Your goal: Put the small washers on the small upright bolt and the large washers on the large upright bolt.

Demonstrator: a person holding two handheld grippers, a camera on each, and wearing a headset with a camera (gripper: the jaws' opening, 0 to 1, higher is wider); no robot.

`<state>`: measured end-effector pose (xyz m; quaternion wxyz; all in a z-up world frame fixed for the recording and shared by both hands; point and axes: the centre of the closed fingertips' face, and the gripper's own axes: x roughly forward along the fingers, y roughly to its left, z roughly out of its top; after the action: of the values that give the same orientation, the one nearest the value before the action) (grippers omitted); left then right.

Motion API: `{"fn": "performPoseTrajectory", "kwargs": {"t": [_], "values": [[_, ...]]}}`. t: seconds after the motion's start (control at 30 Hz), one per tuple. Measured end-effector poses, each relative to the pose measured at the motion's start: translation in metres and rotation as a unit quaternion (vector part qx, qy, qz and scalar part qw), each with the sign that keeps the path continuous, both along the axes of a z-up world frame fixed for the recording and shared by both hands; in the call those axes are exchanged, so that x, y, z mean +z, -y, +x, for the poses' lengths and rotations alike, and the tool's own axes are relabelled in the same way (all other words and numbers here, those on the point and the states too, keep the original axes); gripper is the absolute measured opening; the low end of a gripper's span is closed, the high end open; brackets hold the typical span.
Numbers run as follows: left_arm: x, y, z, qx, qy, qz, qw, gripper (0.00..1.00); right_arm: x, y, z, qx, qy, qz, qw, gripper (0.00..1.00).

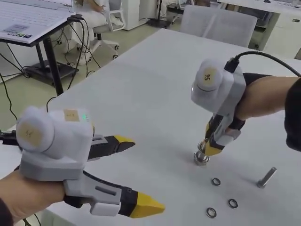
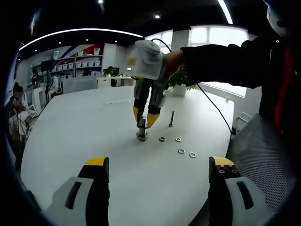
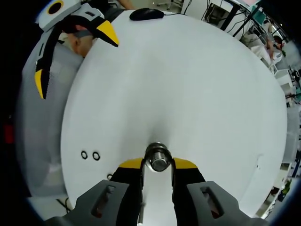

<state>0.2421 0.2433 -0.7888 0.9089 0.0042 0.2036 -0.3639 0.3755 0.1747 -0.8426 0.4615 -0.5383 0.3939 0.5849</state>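
Large bolt [image 3: 158, 157] stands upright between the right tongs [image 3: 158, 164].

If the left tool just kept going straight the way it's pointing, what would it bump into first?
Most likely the right tool, poised over the large bolt, almost dead ahead of the open left tool. White table lies before it. Depth is unclear, so it might slip past.

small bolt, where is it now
In the head view the small bolt stands at the right of the table, right of the right gripper, beside the loose washers.
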Motion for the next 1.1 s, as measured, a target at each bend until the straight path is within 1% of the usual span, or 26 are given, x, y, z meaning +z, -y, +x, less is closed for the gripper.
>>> {"fn": "performPoseTrajectory", "kwargs": {"t": [0.3,0.53,0.87,1.1], "values": [[-0.002,-0.002,0.001,0.001,-0.004,0.000,1.0000,0.87,-0.013,-0.001,0.000,-0.006,-0.006,-0.005,1.0000,0.23],[-0.004,-0.002,0.001,-0.001,-0.007,0.000,1.0000,0.87,-0.018,-0.002,-0.004,-0.007,-0.009,0.001,0.9999,0.23],[-0.005,-0.002,0.001,-0.001,-0.009,0.000,1.0000,0.87,-0.018,-0.001,-0.004,-0.007,-0.010,0.002,0.9999,0.23],[-0.004,0.000,0.001,-0.004,-0.009,0.000,1.0000,0.87,-0.019,-0.001,-0.001,-0.009,-0.007,0.003,0.9999,0.24]]}}
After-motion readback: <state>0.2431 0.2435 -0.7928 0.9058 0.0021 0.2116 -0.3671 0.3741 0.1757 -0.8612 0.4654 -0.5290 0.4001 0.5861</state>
